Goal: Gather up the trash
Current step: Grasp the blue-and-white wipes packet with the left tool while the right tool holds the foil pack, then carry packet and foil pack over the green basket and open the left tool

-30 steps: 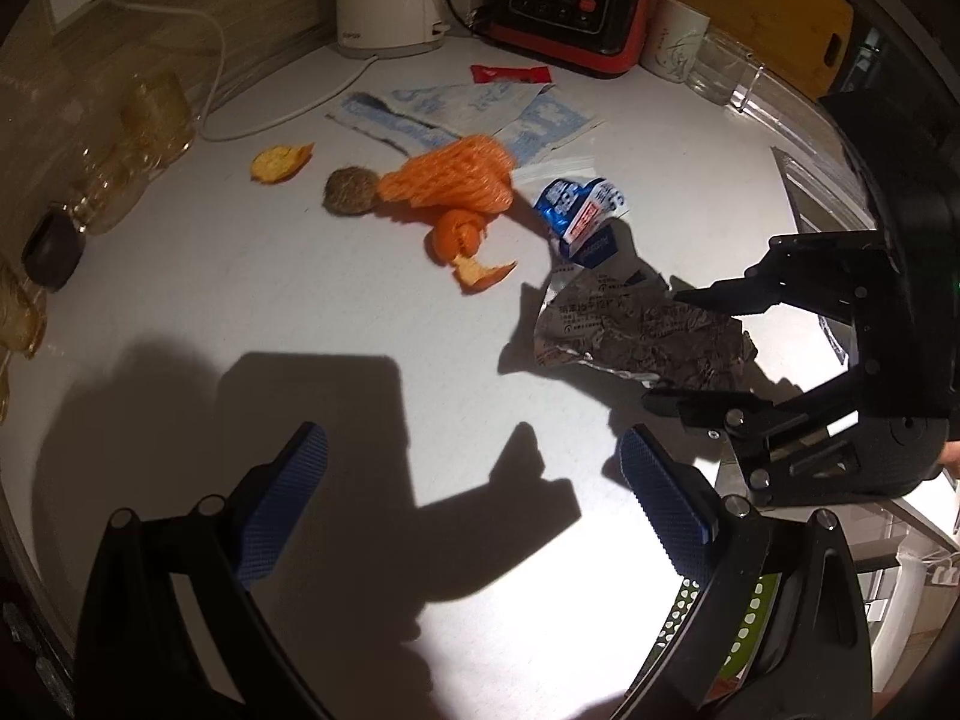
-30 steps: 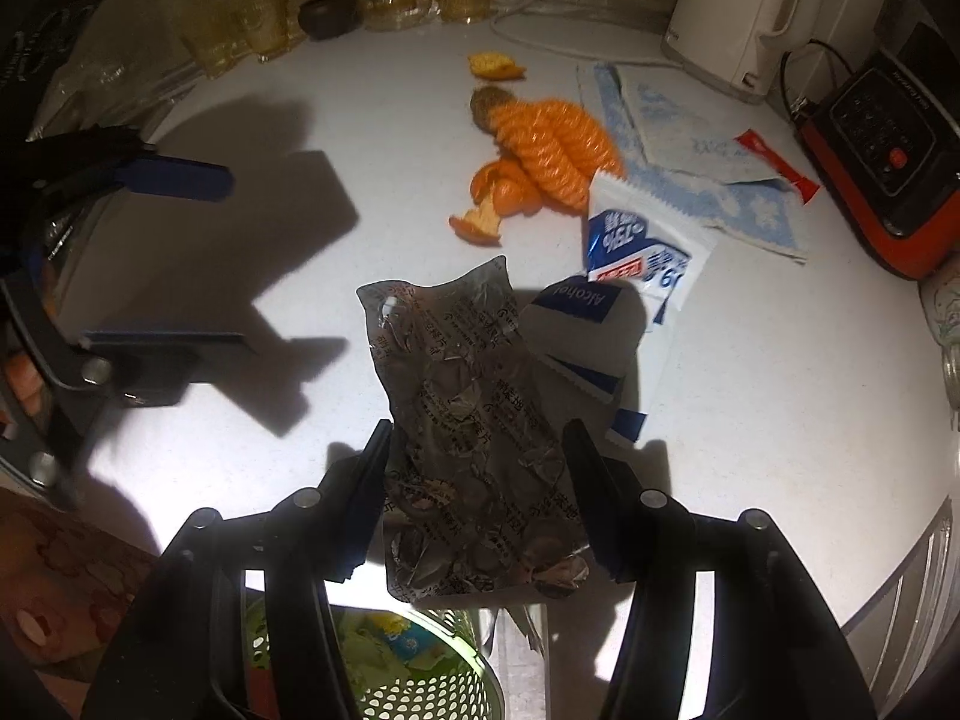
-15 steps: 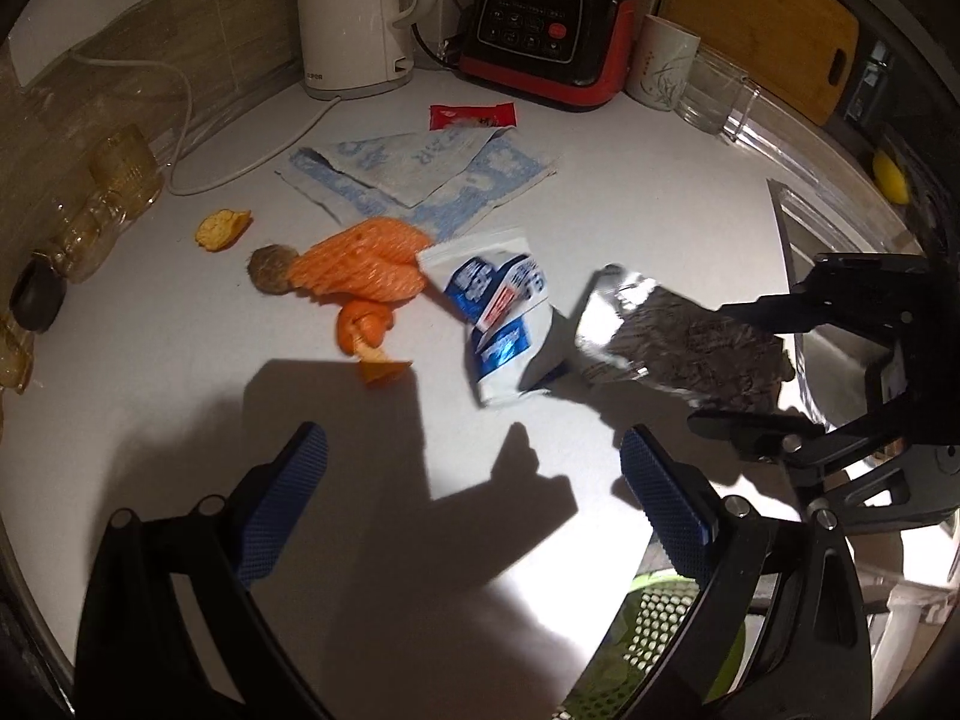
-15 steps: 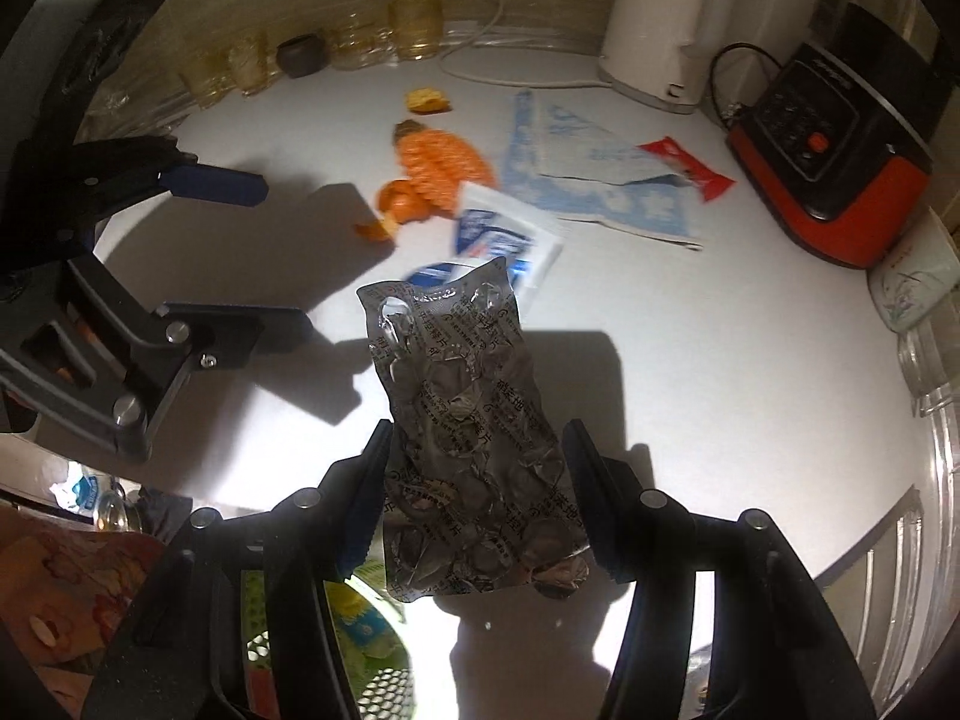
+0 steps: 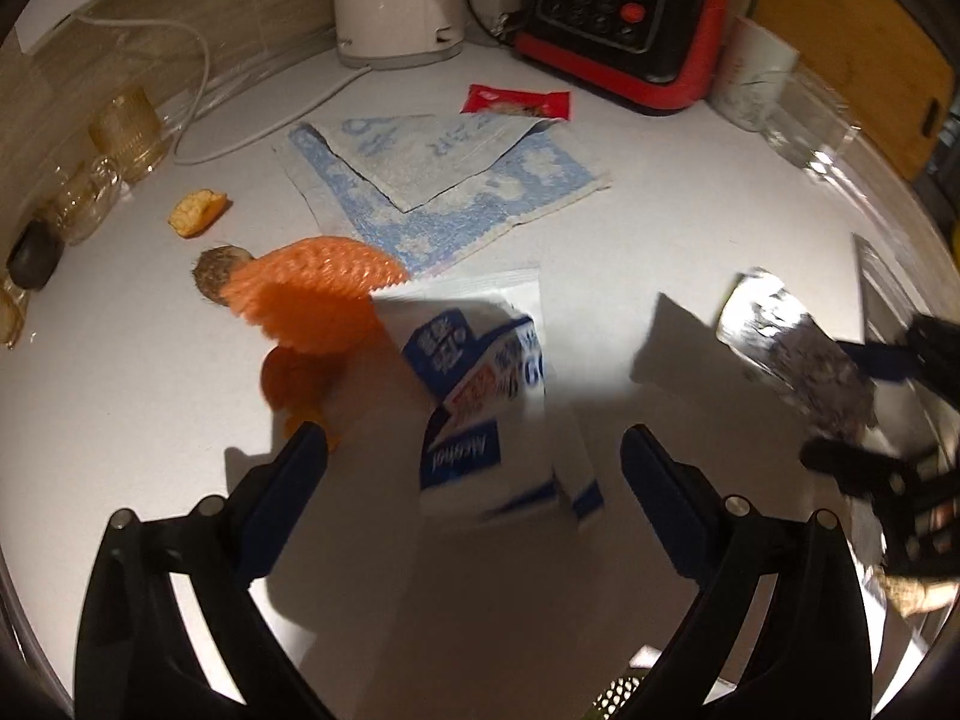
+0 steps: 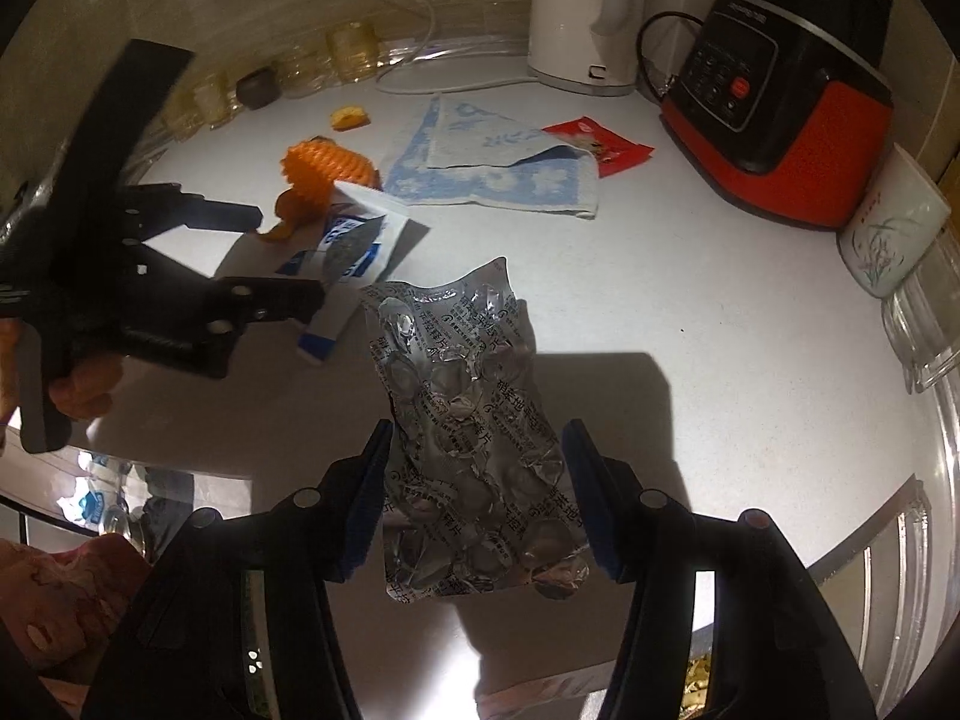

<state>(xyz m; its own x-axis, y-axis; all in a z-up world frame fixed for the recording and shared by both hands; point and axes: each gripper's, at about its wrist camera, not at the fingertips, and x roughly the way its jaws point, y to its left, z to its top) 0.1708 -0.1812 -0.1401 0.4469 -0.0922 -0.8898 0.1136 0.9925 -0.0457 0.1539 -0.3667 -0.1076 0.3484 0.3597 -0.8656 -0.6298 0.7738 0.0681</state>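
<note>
My right gripper (image 6: pixel 477 495) is shut on a crumpled silver blister pack (image 6: pixel 468 432) and holds it above the white counter; the pack also shows in the left wrist view (image 5: pixel 792 354). My left gripper (image 5: pixel 474 480) is open, its fingers on either side of a white and blue packet (image 5: pixel 486 396) lying on the counter. Behind the packet lie an orange foam net (image 5: pixel 312 300), orange peel (image 5: pixel 294 384), a brown lump (image 5: pixel 219 270) and a small peel piece (image 5: pixel 198 210). A red wrapper (image 5: pixel 516 102) lies further back.
Blue and white cloths (image 5: pixel 444 174) lie mid-counter. A white kettle (image 5: pixel 390 0), a red and black cooker (image 5: pixel 624 12), a cup (image 6: pixel 894 228) and glassware (image 5: pixel 126 132) line the back. A green basket's rim (image 5: pixel 618 690) shows below the counter's front edge.
My left gripper has moved forward onto the white and blue packet, which now lies between its fingers. My right gripper has carried the blister pack up and to the right.
</note>
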